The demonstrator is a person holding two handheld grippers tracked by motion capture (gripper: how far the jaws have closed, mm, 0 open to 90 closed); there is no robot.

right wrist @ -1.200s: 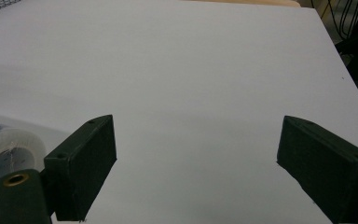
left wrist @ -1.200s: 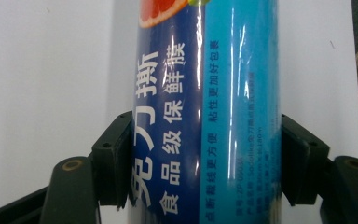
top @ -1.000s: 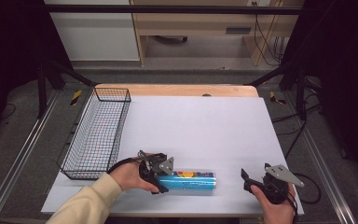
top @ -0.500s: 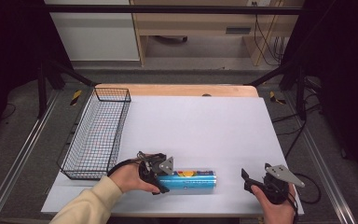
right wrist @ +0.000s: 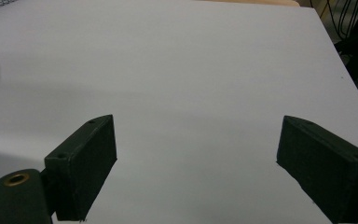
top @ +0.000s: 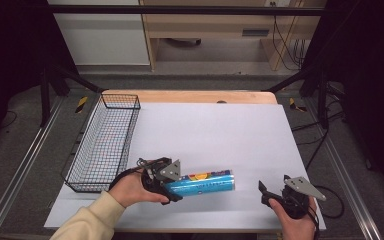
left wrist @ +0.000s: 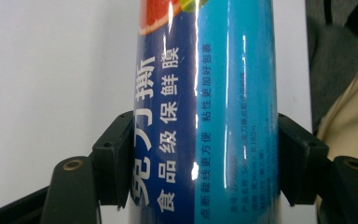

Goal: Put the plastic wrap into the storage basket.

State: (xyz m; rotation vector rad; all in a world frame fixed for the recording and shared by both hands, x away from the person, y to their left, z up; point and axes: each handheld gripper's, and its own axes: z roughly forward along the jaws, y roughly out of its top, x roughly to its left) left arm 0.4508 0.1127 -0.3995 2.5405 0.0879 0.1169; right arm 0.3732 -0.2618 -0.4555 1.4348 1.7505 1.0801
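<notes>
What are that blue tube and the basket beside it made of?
The blue cling-film roll looks wrapped in glossy printed plastic film: bright streaks of glare run along it; what lies beneath cannot be told. The wire basket seems thin dark metal wire, perhaps coated, in an open grid you see through. The left tool is shut on the roll.
</notes>
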